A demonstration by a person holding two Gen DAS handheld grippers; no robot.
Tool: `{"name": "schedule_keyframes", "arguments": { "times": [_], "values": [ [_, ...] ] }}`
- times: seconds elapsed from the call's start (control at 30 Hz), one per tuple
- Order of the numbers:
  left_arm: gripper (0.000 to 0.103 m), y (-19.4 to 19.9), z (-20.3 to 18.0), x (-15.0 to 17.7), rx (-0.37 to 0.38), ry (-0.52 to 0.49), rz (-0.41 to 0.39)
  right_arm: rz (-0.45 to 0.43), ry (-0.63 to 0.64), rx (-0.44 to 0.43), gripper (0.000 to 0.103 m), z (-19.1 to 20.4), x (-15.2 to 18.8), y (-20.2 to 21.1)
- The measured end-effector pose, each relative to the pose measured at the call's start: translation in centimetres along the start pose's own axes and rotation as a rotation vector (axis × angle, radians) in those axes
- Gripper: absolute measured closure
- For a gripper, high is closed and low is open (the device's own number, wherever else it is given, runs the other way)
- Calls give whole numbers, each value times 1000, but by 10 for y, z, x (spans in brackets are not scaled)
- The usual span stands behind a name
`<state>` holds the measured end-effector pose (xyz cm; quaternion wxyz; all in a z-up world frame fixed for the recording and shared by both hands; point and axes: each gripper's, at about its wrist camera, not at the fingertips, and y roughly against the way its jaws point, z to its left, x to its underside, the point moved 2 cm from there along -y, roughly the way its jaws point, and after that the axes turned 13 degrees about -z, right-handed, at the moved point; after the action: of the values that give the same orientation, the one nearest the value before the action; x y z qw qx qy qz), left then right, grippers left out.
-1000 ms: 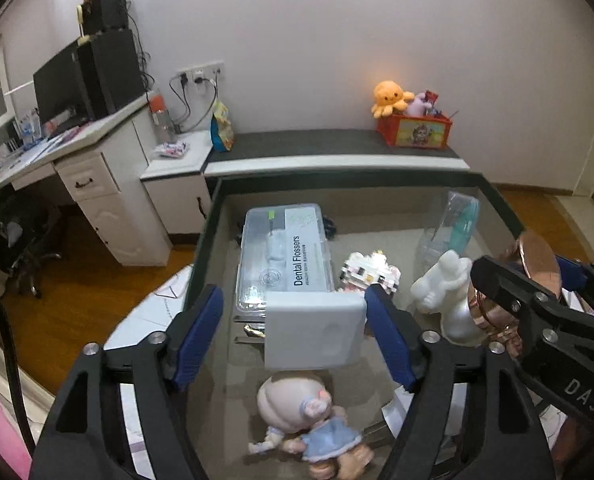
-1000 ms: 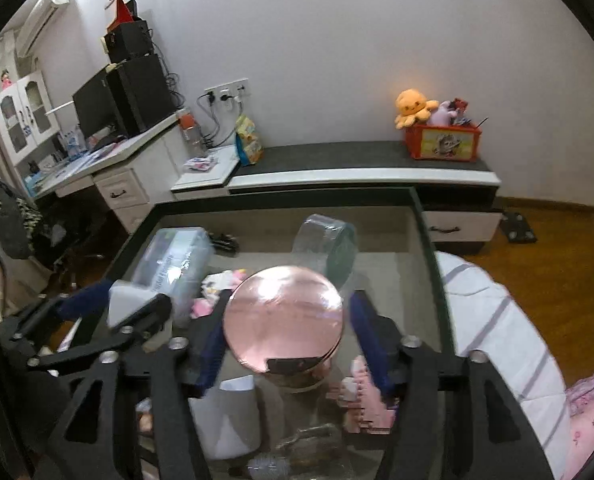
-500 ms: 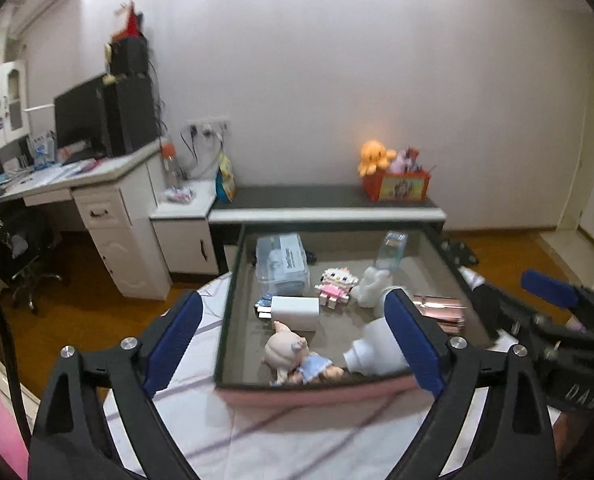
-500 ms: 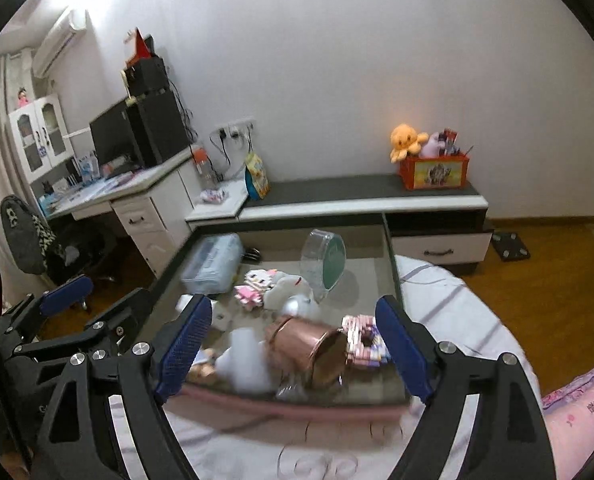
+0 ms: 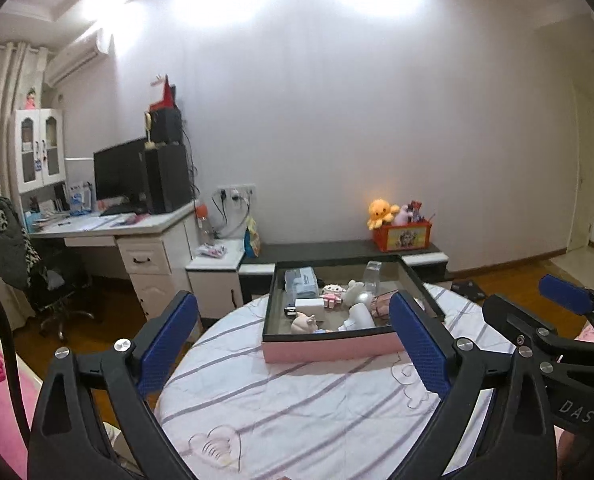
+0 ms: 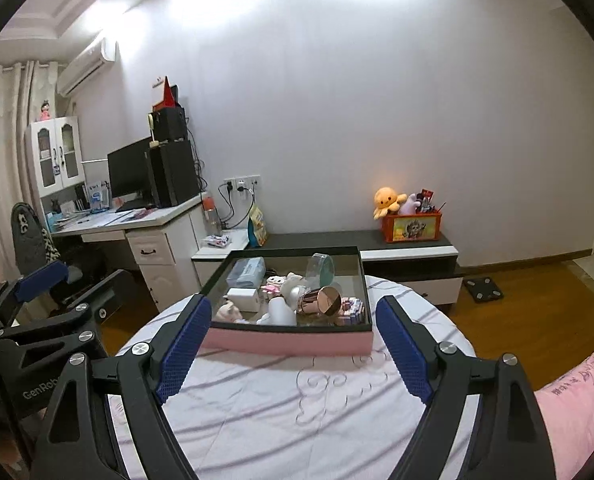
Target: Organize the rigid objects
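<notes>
I had one round bench [image 6: 297, 420] under a white cloth with grey stripes, and on its far edge stood one shallow tray [image 6: 289, 342], pink outside with a dark rim. Everything rigid I was sorting lay inside that tray. At its far left corner sat a clear plastic floss box [image 6: 247, 271]; near the far wall a clear lidded tub [image 6: 320, 271] stood on edge. Toward the near wall I counted one white square box [image 6: 241, 299], one white bottle [image 6: 281, 312] on its side, one copper-coloured cup [image 6: 321, 302] tipped over with its mouth toward the right wall, and one pink-and-white brick toy [image 6: 351, 307] at the near right corner. A small doll [image 5: 305, 323] lay by the near left corner, and a pale figurine [image 6: 291, 283] sat mid-tray; the smaller bits I could not tell apart.

My left gripper [image 5: 293, 344] had just been opening, its blue fingers [image 5: 169, 344] wide with nothing between them. My right gripper [image 6: 293, 346] had also just been opening, spread and empty. Both hovered over the near edge of the bench, well apart from the tray.
</notes>
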<state>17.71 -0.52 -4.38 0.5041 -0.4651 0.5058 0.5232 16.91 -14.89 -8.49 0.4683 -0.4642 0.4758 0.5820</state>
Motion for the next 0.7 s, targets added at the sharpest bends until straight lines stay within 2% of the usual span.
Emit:
{"name": "schedule_keyframes", "arguments": {
  "times": [0.37, 0.7],
  "values": [
    [1, 82, 10, -19, -47, -5, -125, -112, 74, 4, 16, 21, -14, 85],
    [0, 116, 14, -26, -55, 5, -169, -155, 94, 9, 16, 29, -20, 117]
  ]
}}
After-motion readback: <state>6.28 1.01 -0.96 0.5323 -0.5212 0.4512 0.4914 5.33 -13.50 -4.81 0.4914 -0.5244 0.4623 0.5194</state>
